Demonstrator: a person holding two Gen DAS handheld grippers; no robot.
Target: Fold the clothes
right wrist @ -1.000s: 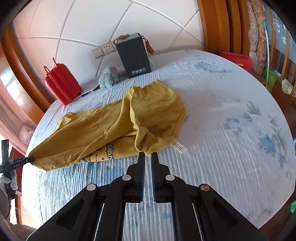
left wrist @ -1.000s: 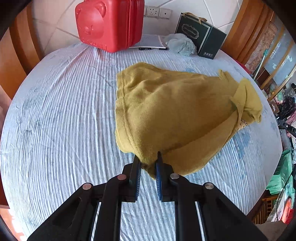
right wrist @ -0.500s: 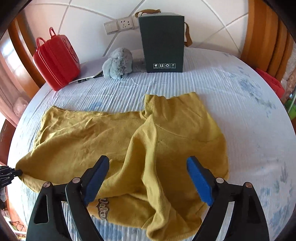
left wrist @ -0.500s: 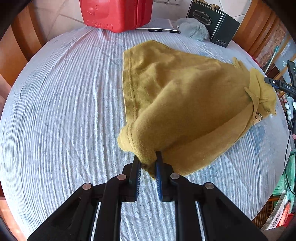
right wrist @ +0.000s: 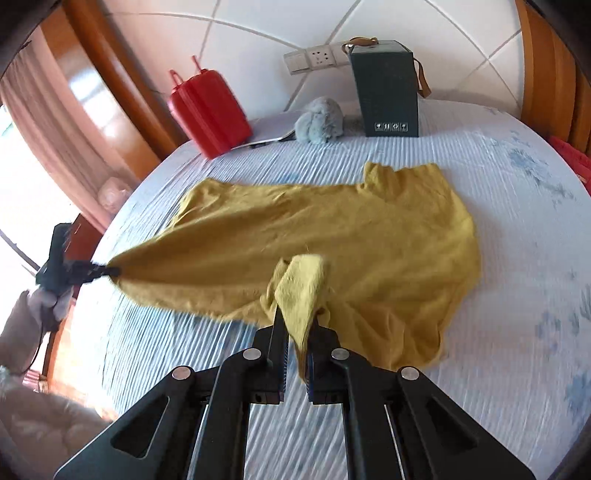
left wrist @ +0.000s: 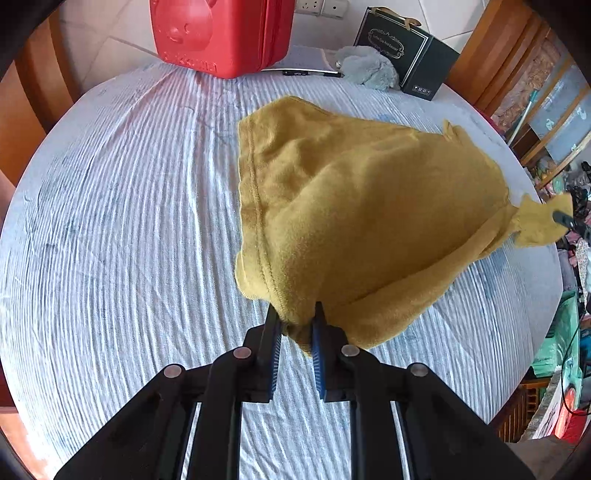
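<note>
A mustard-yellow sweatshirt [left wrist: 362, 214] lies spread on the white-and-blue striped bed sheet [left wrist: 110, 221]. My left gripper [left wrist: 295, 314] is shut on a corner of its hem and lifts it off the sheet. My right gripper [right wrist: 297, 314] is shut on another bunched edge of the same sweatshirt [right wrist: 332, 236], held raised. In the right wrist view the left gripper [right wrist: 107, 272] shows at the far left, pinching the cloth's stretched corner. In the left wrist view the right gripper's tip [left wrist: 563, 218] shows at the far right edge holding a yellow flap.
At the head of the bed stand a red case [left wrist: 221, 33], a grey plush toy [left wrist: 369, 70], a dark gift box [left wrist: 410, 51] and a thin white device [right wrist: 266, 138]. Wooden bed frame [right wrist: 122, 88] curves around. Clutter lies beyond the bed's right edge [left wrist: 565, 332].
My right gripper was open over the sweatshirt half a second ago; now it is shut on an edge and has lifted it. The cloth is stretched between both grippers.
</note>
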